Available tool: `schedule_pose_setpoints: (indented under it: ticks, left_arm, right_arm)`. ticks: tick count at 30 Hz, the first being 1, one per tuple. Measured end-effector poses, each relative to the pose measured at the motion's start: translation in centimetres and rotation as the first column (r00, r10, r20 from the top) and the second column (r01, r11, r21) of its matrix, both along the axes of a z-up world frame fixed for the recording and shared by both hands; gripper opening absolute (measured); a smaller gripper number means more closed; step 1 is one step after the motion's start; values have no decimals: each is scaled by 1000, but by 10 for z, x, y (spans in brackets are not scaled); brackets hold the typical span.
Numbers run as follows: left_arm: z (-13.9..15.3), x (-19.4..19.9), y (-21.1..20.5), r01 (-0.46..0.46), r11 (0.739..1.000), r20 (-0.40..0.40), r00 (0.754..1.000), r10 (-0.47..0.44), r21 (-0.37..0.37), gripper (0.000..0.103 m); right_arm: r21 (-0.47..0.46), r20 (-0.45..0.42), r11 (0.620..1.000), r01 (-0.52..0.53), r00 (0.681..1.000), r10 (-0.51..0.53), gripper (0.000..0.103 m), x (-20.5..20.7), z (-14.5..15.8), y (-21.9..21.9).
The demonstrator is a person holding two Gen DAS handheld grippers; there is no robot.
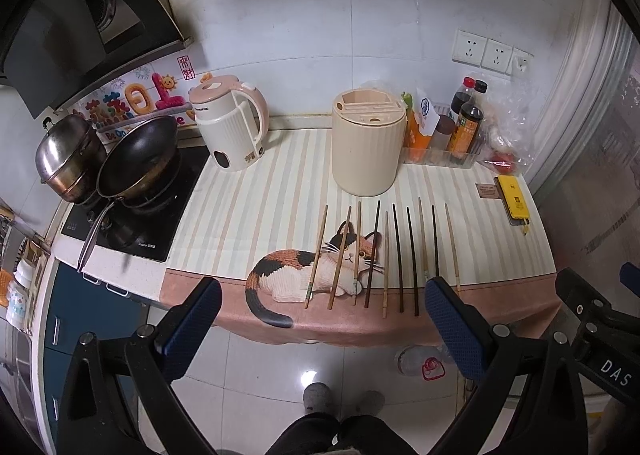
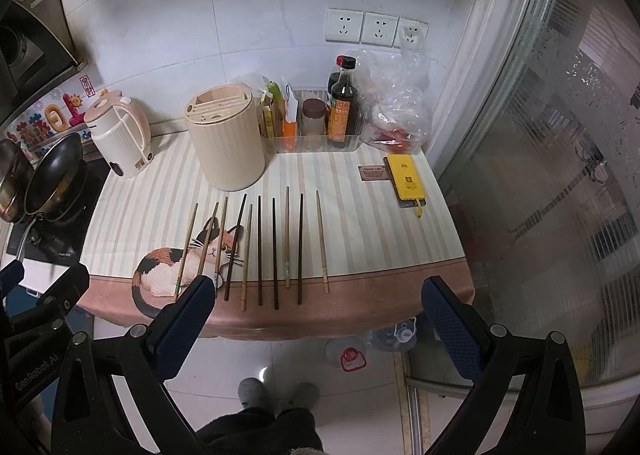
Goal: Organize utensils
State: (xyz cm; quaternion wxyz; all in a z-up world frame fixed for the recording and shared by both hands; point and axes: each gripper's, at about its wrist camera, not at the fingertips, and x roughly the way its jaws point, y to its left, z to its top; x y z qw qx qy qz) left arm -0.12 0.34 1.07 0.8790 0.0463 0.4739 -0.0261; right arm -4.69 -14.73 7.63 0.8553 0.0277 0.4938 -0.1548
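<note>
- Your left gripper [image 1: 322,297] is closest in the left view. Its two blue fingers [image 1: 192,329] are spread wide apart and hold nothing.
- Your right gripper [image 2: 314,293] looks the same in the right view. Its blue fingers [image 2: 452,329] are wide open and hold nothing too.
- Both grippers hang over the floor, just in front of the counter [image 1: 500,295] edge. They touch none of the things on it.
- Ten chopsticks [image 1: 386,263] lie in a row on the cat cloth [image 1: 240,215], side by side, with small gaps between them. Some are light wood and some are dark.
- You can see the same chopsticks [image 2: 260,251] in the right view. Their thick ends point at you, near the front edge of the cloth.
- Behind the chopsticks stands a round cream holder [image 1: 366,143] with slots in its top. It stands upright and nothing sticks out of it.
- To the left of the holder is a pink and white kettle [image 1: 230,123].
- Farther left, a black pan [image 1: 138,159] and a shiny pot [image 1: 66,157] sit on the stove.
- To the right of the holder, a clear tray [image 2: 316,141] holds bottles and packets.
- Near the right edge of the counter lies a flat yellow thing [image 2: 406,181].
</note>
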Motion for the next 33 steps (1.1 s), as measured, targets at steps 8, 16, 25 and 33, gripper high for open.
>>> schedule_pose_setpoints:
  ticks: [8, 16, 25, 33]
  left_arm:
    - [1, 0, -1, 0, 1000, -1, 1000, 0, 0, 103]
    - [4, 2, -1, -1, 1000, 9, 1000, 1, 1, 103]
    - [6, 1, 1, -1, 1000, 10, 1000, 1, -3, 103]
    - [6, 1, 1, 0, 1000, 11, 1000, 0, -4, 103]
  right_arm:
    - [-1, 0, 1000, -1, 1000, 1, 103, 0, 3, 3]
    - [-7, 9, 1000, -2, 1000, 2, 103, 2, 11, 2]
    - [-9, 11, 1000, -4, 1000, 4, 103, 2, 11, 2]
    - [-13, 16, 1000, -7, 1000, 7, 103, 2, 13, 4]
